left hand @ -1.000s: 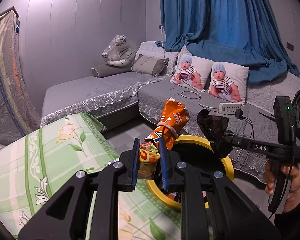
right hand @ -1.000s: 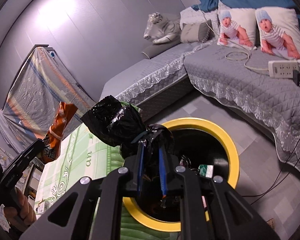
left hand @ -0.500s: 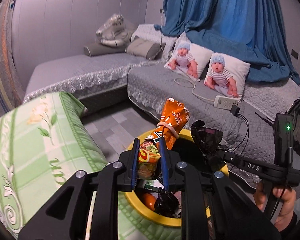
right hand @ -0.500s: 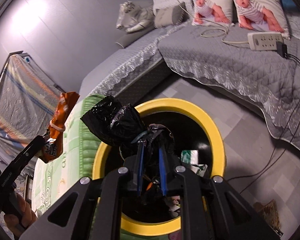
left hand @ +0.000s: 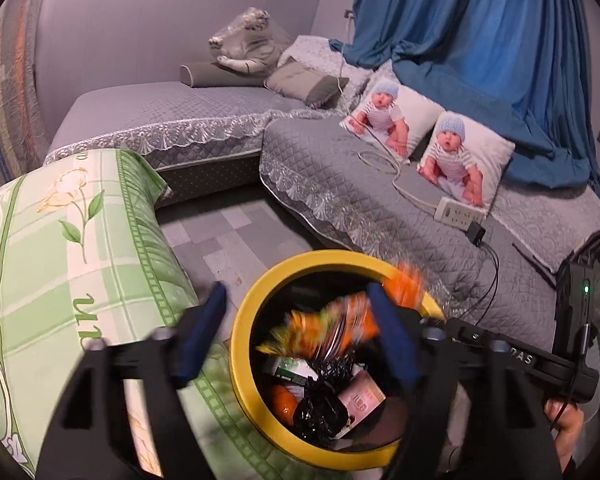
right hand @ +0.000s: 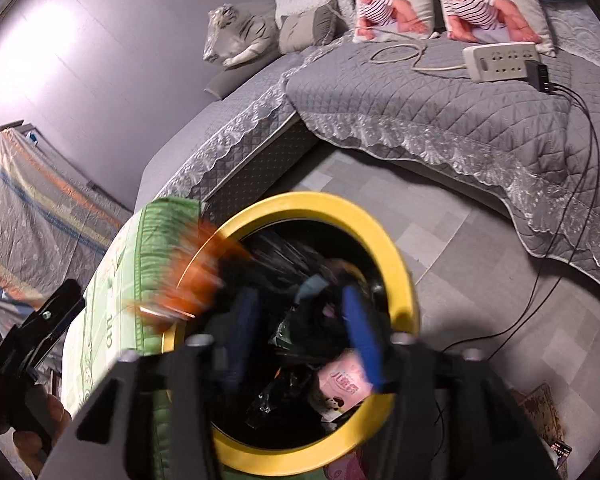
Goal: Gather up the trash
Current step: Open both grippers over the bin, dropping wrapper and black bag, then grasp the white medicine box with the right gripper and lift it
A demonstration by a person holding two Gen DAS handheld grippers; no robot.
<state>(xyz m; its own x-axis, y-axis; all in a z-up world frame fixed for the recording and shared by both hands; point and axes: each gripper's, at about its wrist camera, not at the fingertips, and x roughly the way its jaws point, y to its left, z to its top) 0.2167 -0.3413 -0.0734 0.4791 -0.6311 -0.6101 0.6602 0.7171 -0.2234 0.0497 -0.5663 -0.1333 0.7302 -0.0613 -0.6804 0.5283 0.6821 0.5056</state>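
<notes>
Left wrist view: left gripper (left hand: 296, 336) tilted over yellow bin (left hand: 244, 360), jaws opening, orange snack bag (left hand: 332, 324) loose between.

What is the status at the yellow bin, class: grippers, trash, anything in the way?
Left gripper and right gripper both opening. Orange snack bag loose over the yellow bin. Mouth unobstructed.

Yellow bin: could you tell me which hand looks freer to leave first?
Probably the left gripper: its opening jaws stand wide, snack bag falling clear; the right gripper has the black bag between its opening jaws.
</notes>
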